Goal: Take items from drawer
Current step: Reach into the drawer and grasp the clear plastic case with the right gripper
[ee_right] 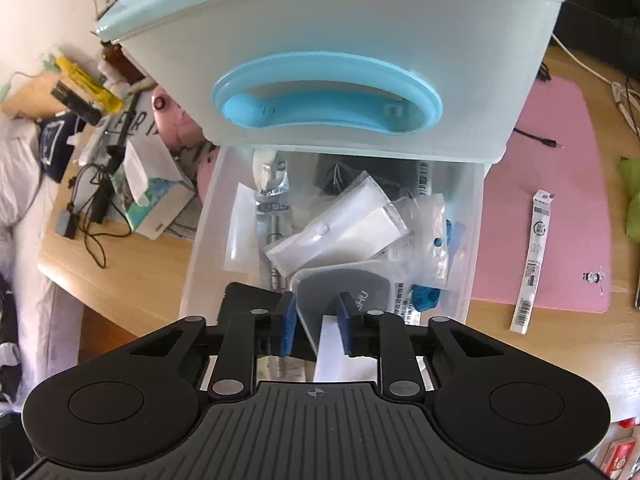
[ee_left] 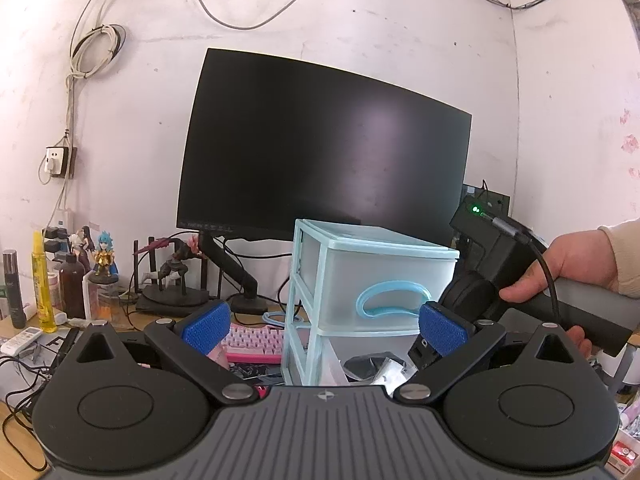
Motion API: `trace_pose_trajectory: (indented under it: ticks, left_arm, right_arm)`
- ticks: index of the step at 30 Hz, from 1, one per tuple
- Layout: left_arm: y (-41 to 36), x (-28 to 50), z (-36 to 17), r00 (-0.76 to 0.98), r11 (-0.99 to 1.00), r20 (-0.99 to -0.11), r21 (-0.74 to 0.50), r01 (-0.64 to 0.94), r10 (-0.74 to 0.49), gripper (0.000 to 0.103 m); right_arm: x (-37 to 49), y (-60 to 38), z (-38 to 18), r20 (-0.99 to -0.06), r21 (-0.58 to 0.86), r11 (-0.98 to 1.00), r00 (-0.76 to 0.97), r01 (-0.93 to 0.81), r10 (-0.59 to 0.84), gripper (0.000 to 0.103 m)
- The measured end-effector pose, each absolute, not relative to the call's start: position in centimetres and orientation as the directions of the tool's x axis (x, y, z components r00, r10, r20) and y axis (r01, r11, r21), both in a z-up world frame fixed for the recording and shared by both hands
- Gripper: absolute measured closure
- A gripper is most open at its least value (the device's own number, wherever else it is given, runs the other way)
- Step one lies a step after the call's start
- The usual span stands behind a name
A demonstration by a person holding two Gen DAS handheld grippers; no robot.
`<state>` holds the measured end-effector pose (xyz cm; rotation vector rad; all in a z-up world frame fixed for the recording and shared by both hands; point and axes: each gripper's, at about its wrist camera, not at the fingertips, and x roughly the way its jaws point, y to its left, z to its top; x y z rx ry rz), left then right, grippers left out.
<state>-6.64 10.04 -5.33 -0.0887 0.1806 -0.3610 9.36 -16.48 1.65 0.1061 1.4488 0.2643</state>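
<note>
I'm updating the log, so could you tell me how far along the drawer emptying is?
Done: the lower drawer is open and a slim packet lies on the pink mat. In hand: the right tongs close around a grey case. Left: several pouches remain inside.

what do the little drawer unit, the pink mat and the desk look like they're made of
Drawer unit: plastic by the look, frosted translucent drawers that let the packets inside the open lower drawer show through, with a glossy pale blue frame and handle.
Pink mat: probably soft rubber or foam, flat and matte.
Desk: light wood or wood-look laminate, with visible grain lines.
</note>
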Motion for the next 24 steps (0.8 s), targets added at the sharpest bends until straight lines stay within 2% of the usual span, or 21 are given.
trace_pose_trajectory:
  ticks: [3,6,15,20,24]
  left_arm:
    - [9.8,-6.7,-5.3,0.921,0.933,-0.162,-0.117,0.339,-0.355,0.0]
    - [9.7,-6.8,-5.2,0.923,0.936,-0.16,-0.113,0.334,-0.349,0.0]
    - [9.8,-6.7,-5.3,0.931,0.941,-0.155,-0.129,0.314,-0.332,0.0]
    - [10.0,-6.8,-5.2,0.933,0.941,-0.144,-0.135,0.311,-0.329,0.0]
    - [10.4,-6.8,-5.2,0.934,0.94,-0.142,-0.144,0.308,-0.328,0.0]
  right_arm:
    - [9.1,-15.8,1.6,-0.976,0.169,0.974,0.109,-0.154,0.186,0.072]
    - [9.3,-15.5,1.3,-0.987,0.126,0.979,0.077,-0.162,0.14,0.055]
    - [10.3,-15.9,2.5,-0.994,0.075,0.985,0.064,-0.156,0.086,0.043]
    - [11.5,-13.7,-0.1,-0.998,0.069,0.986,-0.006,-0.155,0.069,0.041]
    - [11.7,-13.0,-0.8,-0.998,0.068,0.984,-0.025,-0.164,0.065,0.034]
